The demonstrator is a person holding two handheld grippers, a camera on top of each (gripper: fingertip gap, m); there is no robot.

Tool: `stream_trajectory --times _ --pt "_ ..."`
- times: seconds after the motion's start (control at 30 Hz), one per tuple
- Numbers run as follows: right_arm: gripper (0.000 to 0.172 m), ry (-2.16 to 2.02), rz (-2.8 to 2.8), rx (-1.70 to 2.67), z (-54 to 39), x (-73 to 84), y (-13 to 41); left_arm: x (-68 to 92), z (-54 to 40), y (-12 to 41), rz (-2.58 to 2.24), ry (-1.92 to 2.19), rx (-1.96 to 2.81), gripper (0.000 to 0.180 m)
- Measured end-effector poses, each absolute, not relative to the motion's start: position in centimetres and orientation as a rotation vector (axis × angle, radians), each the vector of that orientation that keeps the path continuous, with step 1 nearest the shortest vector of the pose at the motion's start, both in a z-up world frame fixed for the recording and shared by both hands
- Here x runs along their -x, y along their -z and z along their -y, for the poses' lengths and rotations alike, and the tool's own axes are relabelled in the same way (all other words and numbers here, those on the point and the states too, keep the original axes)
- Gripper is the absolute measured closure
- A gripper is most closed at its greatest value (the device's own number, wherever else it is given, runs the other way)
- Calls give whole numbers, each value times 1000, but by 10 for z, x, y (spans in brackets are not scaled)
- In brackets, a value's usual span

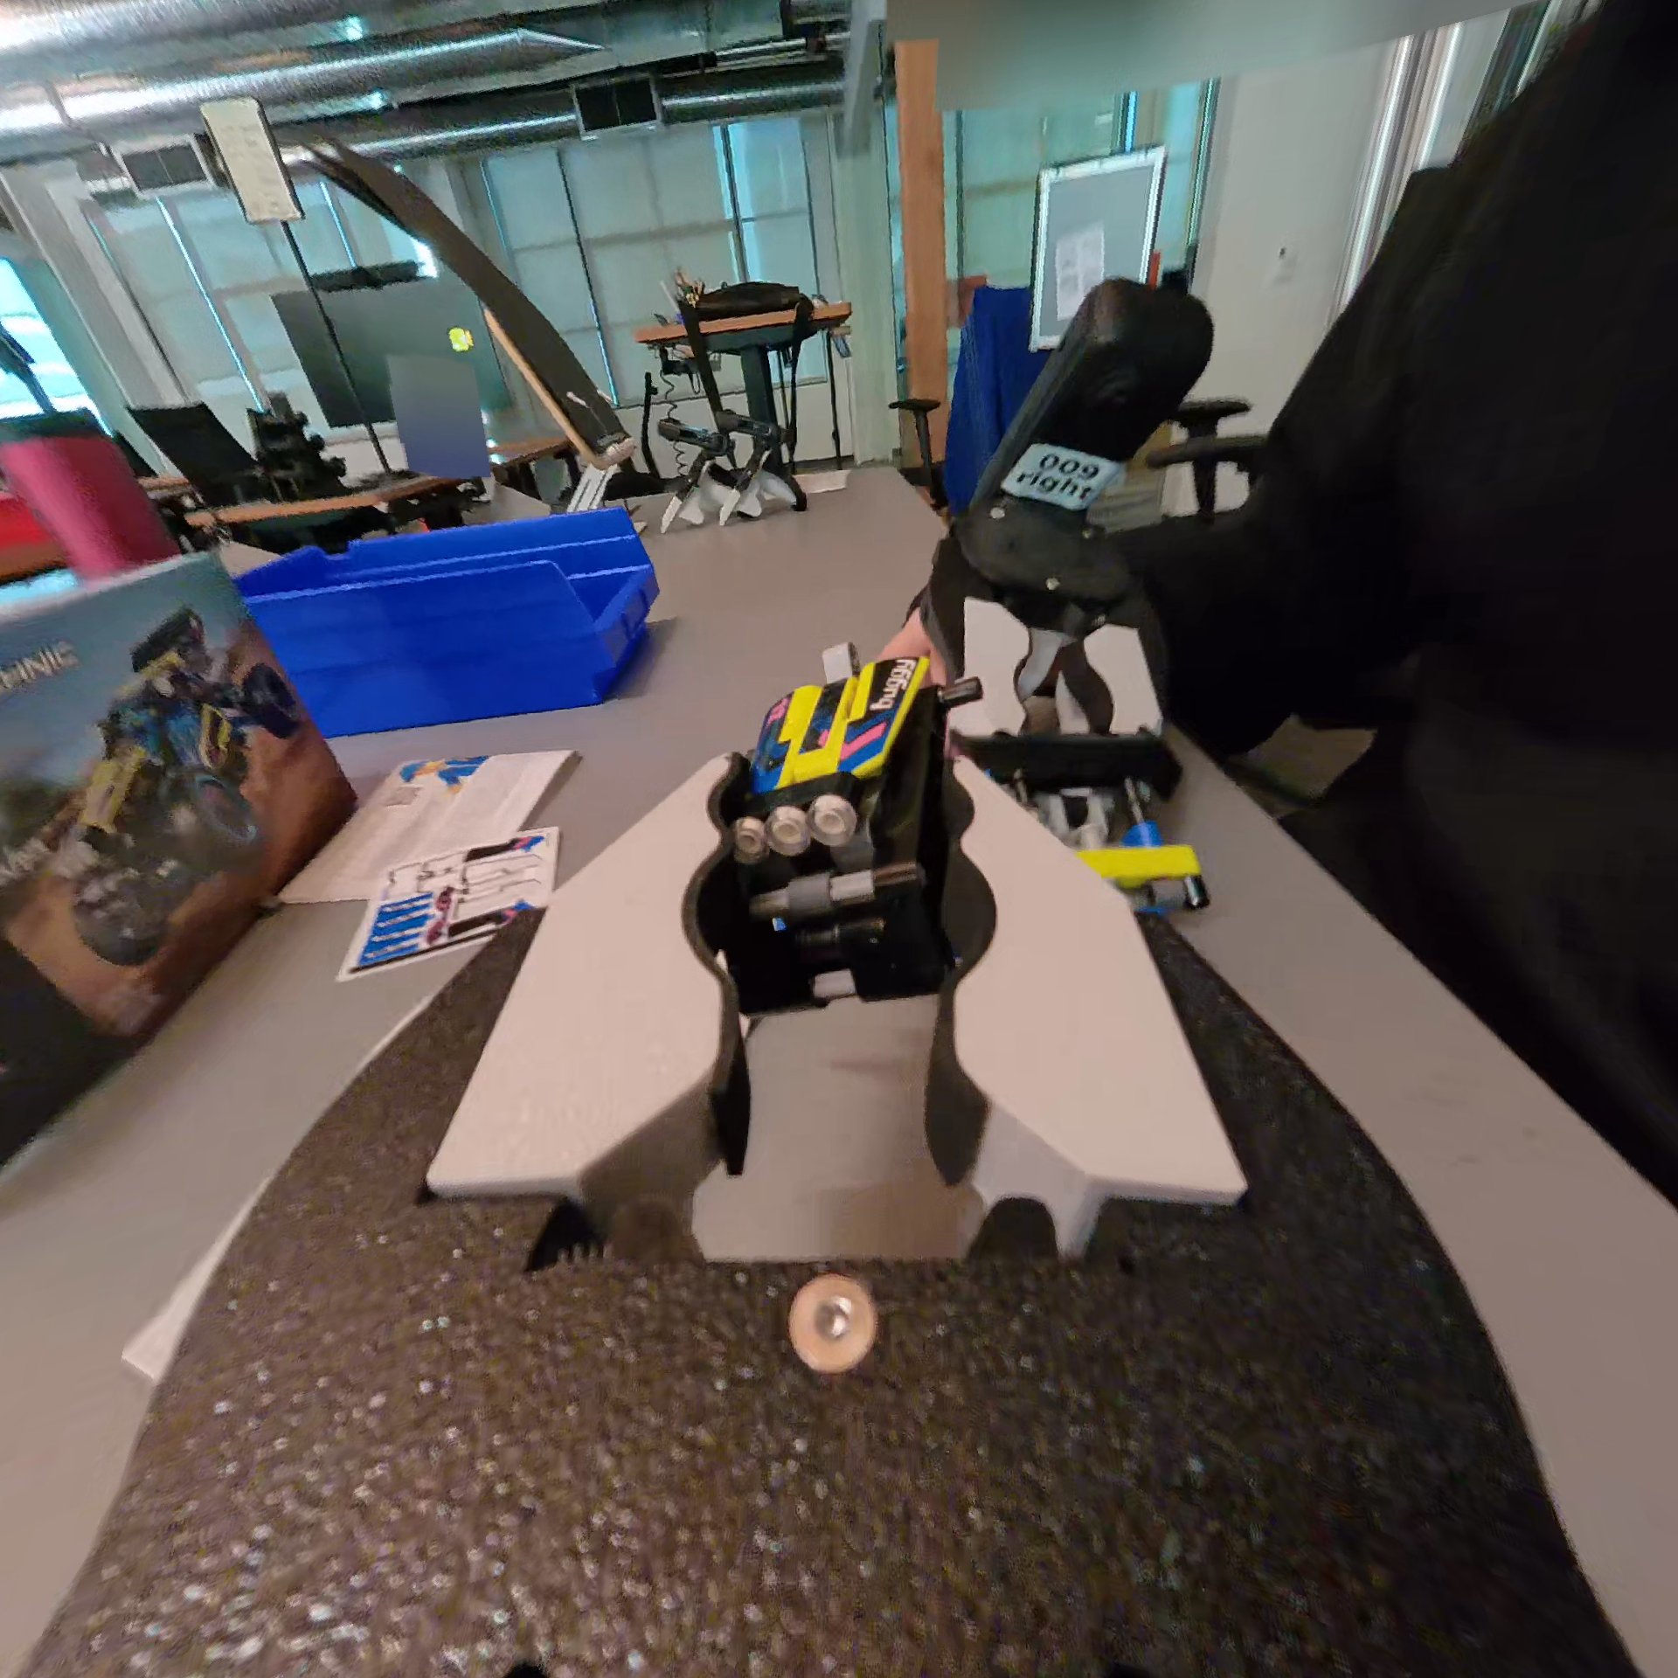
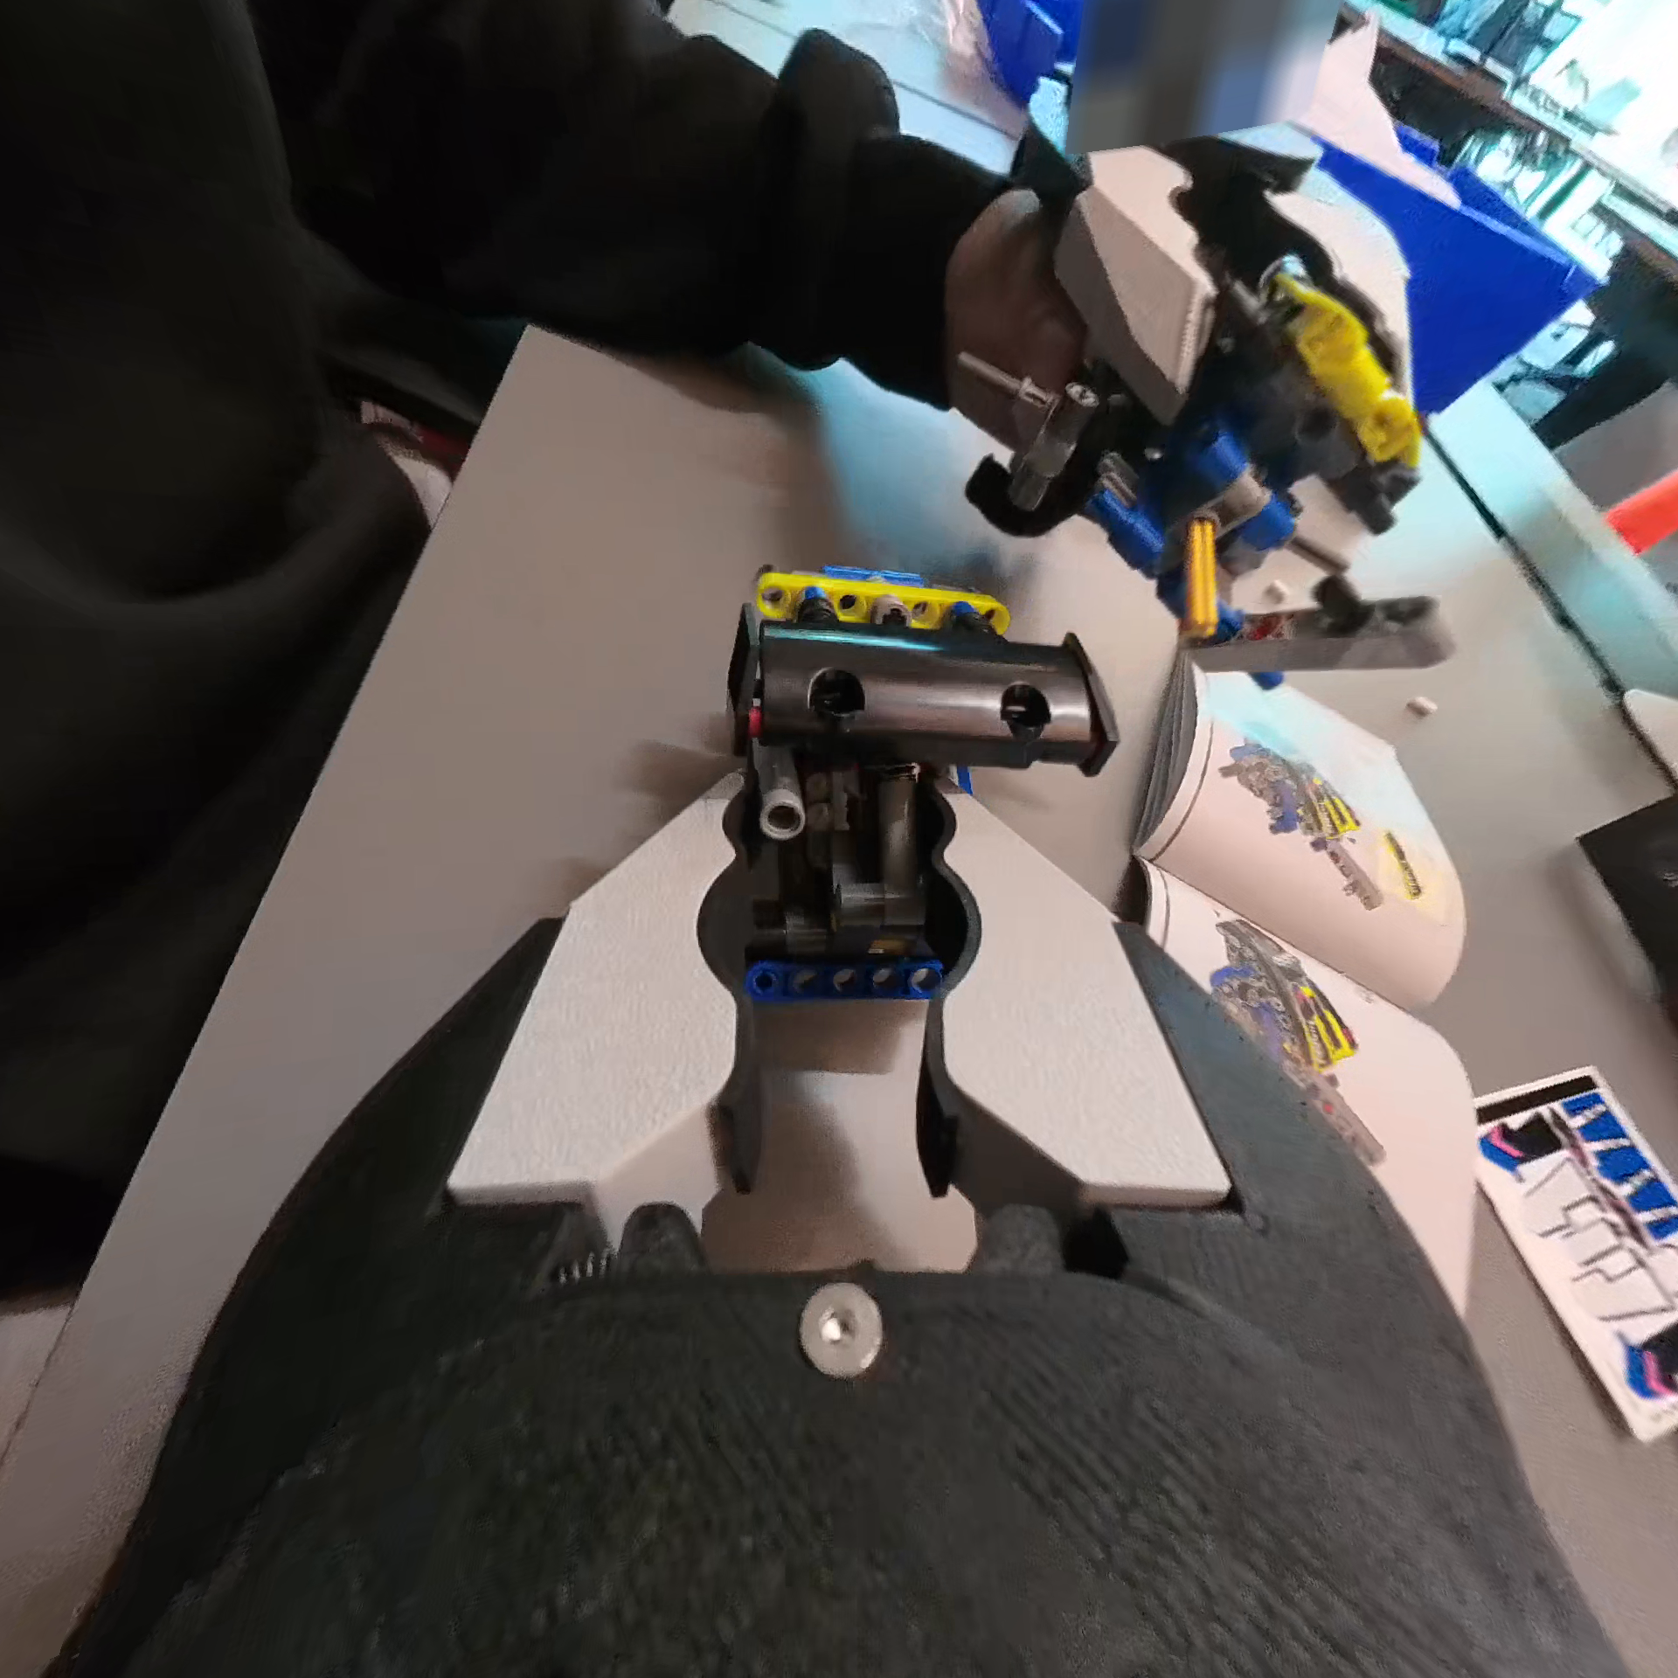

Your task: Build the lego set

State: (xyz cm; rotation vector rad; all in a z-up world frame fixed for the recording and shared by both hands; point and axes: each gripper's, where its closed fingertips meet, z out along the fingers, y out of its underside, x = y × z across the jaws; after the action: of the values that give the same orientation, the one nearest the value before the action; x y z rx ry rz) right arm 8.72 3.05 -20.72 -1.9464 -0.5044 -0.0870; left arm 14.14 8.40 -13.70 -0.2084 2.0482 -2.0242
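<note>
Two toy-car sections of plastic building bricks held above a grey table, one in each gripper. Left gripper clamped on the front section: black frame, yellow hood with blue and pink stickers, three clear round lamps facing the camera, both pads pressed to its black sides. Right gripper closed around the rear section: dark frame seated deep between the pads, blue holed beam nearest the camera, wide black curved panel and yellow holed beam sticking out past the fingertips. From the left view, the two sections close together, just beside each other, not joined as far as visible. Open instruction booklet and sticker sheet flat on the table to the right of the rear section; set box and blue bin to the left of the front section. Likely trouble from here: both holds on narrow frames with heavy, wide parts overhanging the tips, so a twist or a push off-axis could pivot a section in its pads or pop pins loose. Misaligned pins and holes could jam or shed small parts onto the table. Contact points between the sections hidden by the fingers, so alignment hard to judge. Motion blur on the rear section hints at an unsteady hold, though cannot tell for sure.
</note>
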Motion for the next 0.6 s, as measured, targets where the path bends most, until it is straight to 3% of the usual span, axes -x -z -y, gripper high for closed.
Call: stream_trajectory --times 0.1,0.27,0.43,0.53,0.6 --pt "139 45 482 2012 -40 -86 217 -146 -85 137 -2059 2161 354 143" --pt "119 19 489 1995 -45 -82 213 -146 -89 133 -2060 2391 550 142" --pt "103 -54 493 1934 -22 -79 188 -146 -105 141 -2107 2136 475 143" --pt "122 22 384 1958 0 -114 174 -151 -124 169 -2219 1741 463 143" --pt "125 229 199 2018 10 -167 177 -150 -136 188 -2292 1531 465 143"
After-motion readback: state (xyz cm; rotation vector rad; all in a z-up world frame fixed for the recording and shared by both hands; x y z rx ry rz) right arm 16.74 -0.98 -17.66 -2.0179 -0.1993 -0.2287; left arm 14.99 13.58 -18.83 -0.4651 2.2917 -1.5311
